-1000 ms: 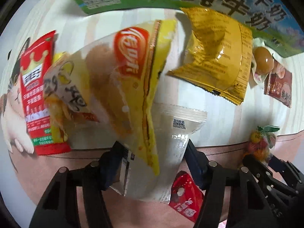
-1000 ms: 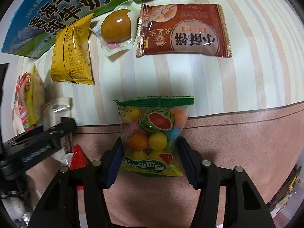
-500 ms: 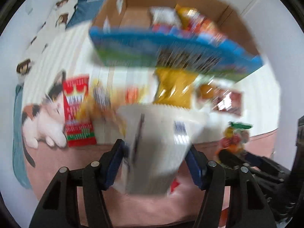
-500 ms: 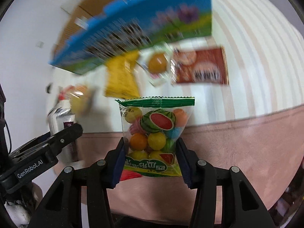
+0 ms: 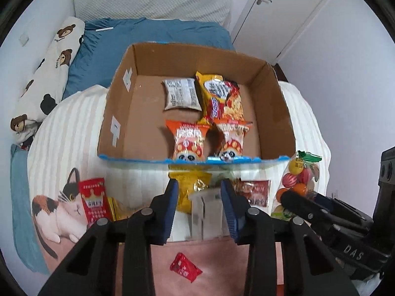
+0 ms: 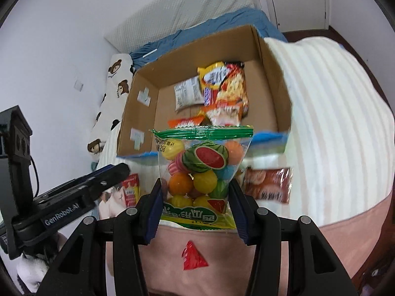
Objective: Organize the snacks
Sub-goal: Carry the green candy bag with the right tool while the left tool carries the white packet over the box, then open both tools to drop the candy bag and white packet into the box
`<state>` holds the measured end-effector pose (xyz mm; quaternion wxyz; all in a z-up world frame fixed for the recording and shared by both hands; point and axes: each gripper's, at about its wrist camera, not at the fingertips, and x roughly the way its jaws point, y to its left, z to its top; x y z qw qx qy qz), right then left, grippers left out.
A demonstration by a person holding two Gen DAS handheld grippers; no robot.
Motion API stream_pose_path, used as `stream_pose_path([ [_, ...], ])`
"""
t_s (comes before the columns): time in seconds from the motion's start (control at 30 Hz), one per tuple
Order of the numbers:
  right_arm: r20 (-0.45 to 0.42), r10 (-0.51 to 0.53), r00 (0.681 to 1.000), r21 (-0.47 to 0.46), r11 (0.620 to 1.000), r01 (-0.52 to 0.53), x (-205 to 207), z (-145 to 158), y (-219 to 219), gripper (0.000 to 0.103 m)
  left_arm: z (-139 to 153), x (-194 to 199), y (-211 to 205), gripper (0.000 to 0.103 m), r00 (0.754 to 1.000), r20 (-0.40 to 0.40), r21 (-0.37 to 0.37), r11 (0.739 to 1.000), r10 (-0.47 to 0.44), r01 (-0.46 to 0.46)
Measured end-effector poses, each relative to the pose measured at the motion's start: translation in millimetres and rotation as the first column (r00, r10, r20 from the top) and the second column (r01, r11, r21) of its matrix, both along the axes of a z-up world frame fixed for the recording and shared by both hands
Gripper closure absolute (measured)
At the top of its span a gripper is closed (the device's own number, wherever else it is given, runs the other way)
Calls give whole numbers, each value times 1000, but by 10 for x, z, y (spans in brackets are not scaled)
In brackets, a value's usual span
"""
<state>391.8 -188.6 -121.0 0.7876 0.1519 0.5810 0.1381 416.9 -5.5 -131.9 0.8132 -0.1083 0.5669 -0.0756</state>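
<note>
The left gripper's (image 6: 71, 192) black body reads "GenRobot.AI" in white. In the left wrist view, the right gripper's (image 5: 321, 212) body shows the raised letters "DAS". Chinese characters stand on the fruit candy bag (image 6: 200, 170), the red packet (image 5: 95, 201) and the boxed snacks (image 5: 188, 141), too small to read.
</note>
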Motion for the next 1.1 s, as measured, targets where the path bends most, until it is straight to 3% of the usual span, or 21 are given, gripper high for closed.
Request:
stream_pose_path([
  [0.07, -3, -5, 1000, 0, 1000, 5, 20, -20, -46, 50, -184, -25, 11, 44, 998, -55, 2, 1000, -3, 4],
  [0.13, -7, -17, 1000, -19, 1000, 17, 20, -106, -90, 50, -435, -119, 3, 37, 994, -109, -24, 1000, 6, -8],
  [0.27, -64, -77, 995, -70, 995, 72, -131, -529, -234, 50, -1193, -235, -95, 37, 953, -300, -105, 992, 38, -72],
  [0.4, -150, -128, 980, -101, 988, 114, -286, -960, -421, 50, -1500, -170, -260, 37, 940, -334, -127, 985, 66, -114],
  [0.6, -202, -170, 964, -147, 979, 142, -417, -1323, -598, 50, -1961, -102, -699, 38, 914, -406, 10, 1000, 11, -8],
  [0.63, -203, -169, 965, -149, 979, 140, -428, -1331, -601, 50, -1989, -122, -711, 47, 918, -396, 24, 1000, 18, -9],
  [0.73, -194, -156, 968, -142, 981, 130, -485, -1271, -610, 50, -1917, -217, -714, 48, 935, -354, 35, 999, 9, 4],
  [0.87, -158, -134, 978, -109, 987, 117, -495, -1040, -613, 50, -1557, -410, -600, 48, 956, -294, 3, 1000, 3, -3],
  [1.1, -46, -50, 998, -4, 999, 50, -312, -279, -470, 50, -355, -438, -346, 48, 994, -107, -81, 997, -14, 5],
])
